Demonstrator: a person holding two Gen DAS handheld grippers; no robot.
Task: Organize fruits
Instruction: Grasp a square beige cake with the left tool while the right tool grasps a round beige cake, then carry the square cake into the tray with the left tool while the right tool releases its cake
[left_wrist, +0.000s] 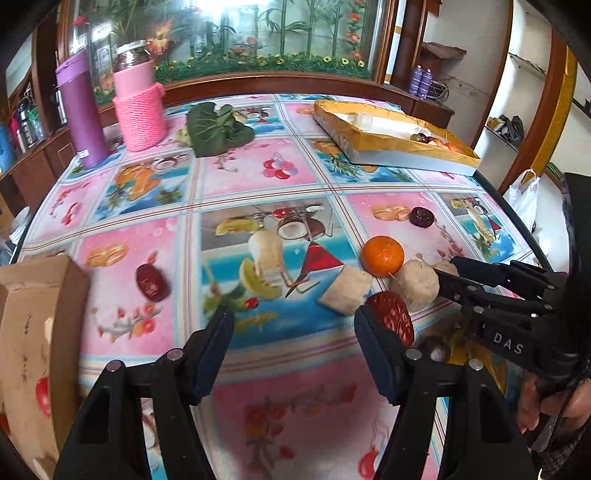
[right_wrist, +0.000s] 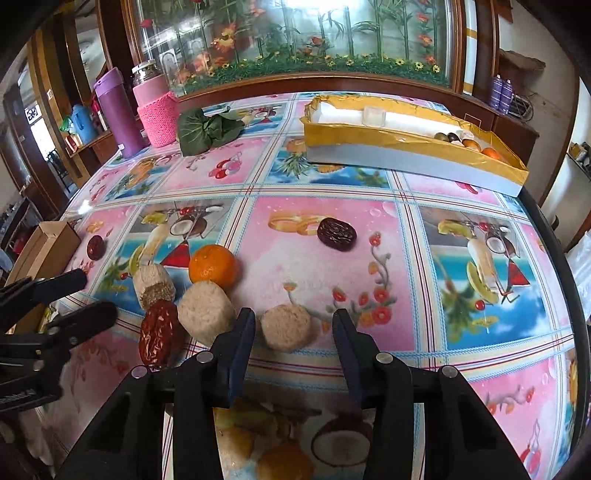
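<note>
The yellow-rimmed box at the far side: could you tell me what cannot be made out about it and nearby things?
- Yellow-rimmed box: its near wall hides most contents in both views; the few fruits are too small to name.
- Brown cardboard box: cut off by the left wrist view's edge, blurred.

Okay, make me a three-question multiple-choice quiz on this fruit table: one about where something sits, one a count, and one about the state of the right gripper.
1. Where is the orange on the table?
A. inside the gold box
B. on the cloth, beside the beige cakes
C. on the cardboard box

2. How many beige round cakes lie on the cloth?
A. one
B. three
C. five

3. The right gripper is:
A. open, around a cake
B. shut on the orange
C. holding a red date

Answers:
1 B: it rests against the middle cake.
2 B: three show in the right wrist view.
3 A: its fingers stand clear of the nearest cake.
</note>
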